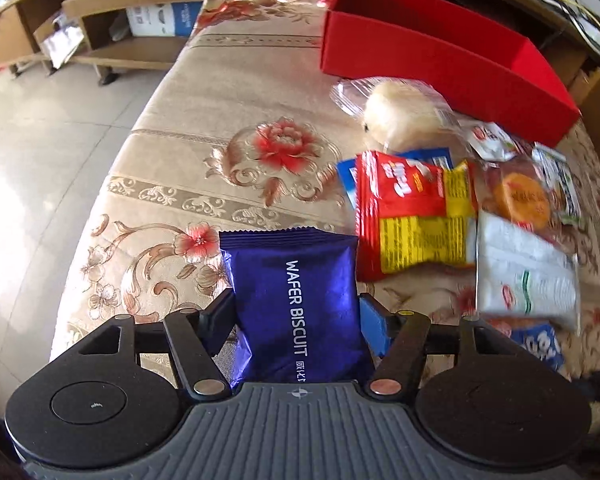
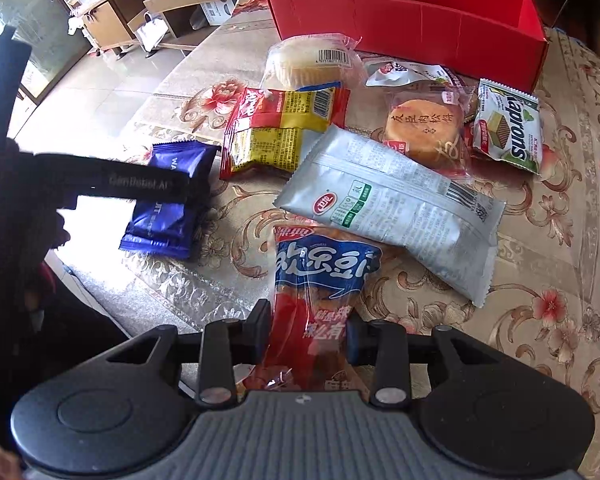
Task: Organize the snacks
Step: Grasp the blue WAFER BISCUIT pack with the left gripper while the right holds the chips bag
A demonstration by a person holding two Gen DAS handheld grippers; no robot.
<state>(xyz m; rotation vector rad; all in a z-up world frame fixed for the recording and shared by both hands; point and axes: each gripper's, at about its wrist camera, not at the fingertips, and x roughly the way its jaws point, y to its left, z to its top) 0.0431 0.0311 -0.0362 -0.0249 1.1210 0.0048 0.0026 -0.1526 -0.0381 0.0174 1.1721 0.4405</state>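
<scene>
A blue "WAFER BISCUIT" packet lies on the floral tablecloth, and my left gripper is shut on it, pads pressing its two sides. In the right wrist view the same blue packet shows under the left gripper's black finger. My right gripper is shut on a long red and blue snack packet at the near edge. A long red open box stands at the back of the table.
Between grippers and box lie loose snacks: a wrapped bun, red-yellow packets, a silver-white packet, a round pastry and a green wafer pack. The table edge drops to tiled floor on the left; wooden shelves stand behind.
</scene>
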